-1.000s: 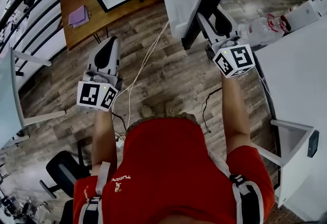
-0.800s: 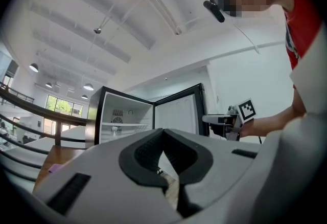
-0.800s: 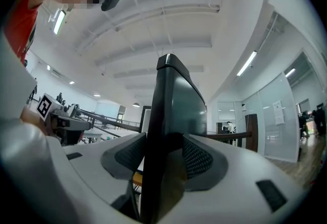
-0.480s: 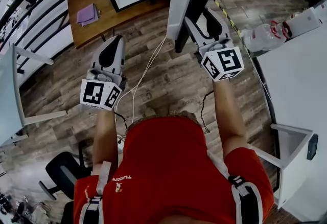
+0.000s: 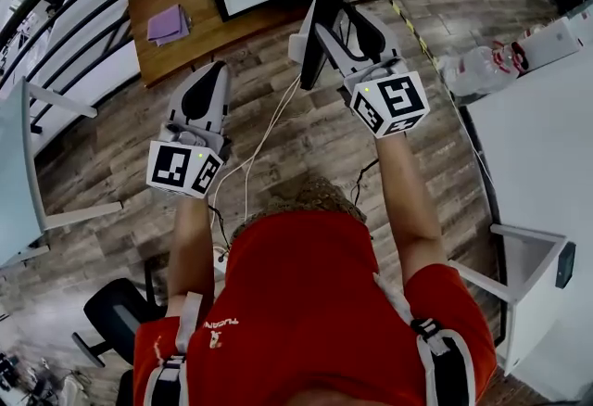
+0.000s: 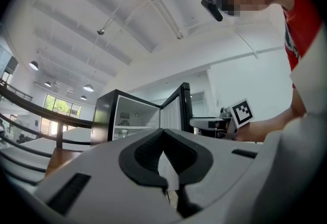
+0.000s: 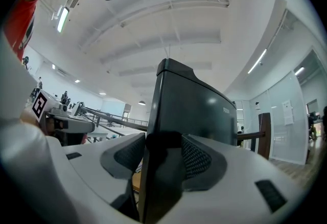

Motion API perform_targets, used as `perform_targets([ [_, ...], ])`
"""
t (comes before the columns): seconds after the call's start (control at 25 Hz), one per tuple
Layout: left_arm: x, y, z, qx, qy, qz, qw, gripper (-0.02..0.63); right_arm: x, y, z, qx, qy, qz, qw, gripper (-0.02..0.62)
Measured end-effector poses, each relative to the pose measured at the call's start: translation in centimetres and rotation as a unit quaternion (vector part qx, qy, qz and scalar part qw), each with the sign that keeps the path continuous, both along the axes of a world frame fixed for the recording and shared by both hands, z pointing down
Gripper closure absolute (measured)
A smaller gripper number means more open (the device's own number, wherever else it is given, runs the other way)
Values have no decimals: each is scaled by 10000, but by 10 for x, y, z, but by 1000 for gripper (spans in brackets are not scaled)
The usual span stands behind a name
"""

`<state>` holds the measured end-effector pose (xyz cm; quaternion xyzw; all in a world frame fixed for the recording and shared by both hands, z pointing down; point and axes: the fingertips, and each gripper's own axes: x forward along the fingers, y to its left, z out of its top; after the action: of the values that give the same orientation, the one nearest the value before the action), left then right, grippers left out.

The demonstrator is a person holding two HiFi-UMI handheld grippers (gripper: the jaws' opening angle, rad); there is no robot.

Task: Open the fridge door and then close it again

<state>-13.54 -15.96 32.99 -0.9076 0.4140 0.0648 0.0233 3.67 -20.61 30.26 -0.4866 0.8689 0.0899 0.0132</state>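
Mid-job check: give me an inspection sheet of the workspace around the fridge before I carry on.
Surface: wood-plank floor; no worktop in use.
Job's things: fridge stands open; fridge door is swung out.
Clutter: purple notebook on a wooden table; clear water bottle on the floor.
Grippers: left hand-held gripper shut, empty; right hand-held gripper closed on the fridge door's edge.
Cables: white cable trails across the floor; black cable near the person's feet.
Surroundings: office chair, white table, railing.
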Motion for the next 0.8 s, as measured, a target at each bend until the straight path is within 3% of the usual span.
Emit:
perform_targets([
  [0.52, -9, -54, 2, -31, -57, -547, 9985, 597, -48, -42, -3, 241, 165, -1032, 9942, 374],
  [0.8, -3, -79, -1, 11, -105, -968, 9952, 597, -52, -75, 0, 331, 202, -1298, 9908, 458],
])
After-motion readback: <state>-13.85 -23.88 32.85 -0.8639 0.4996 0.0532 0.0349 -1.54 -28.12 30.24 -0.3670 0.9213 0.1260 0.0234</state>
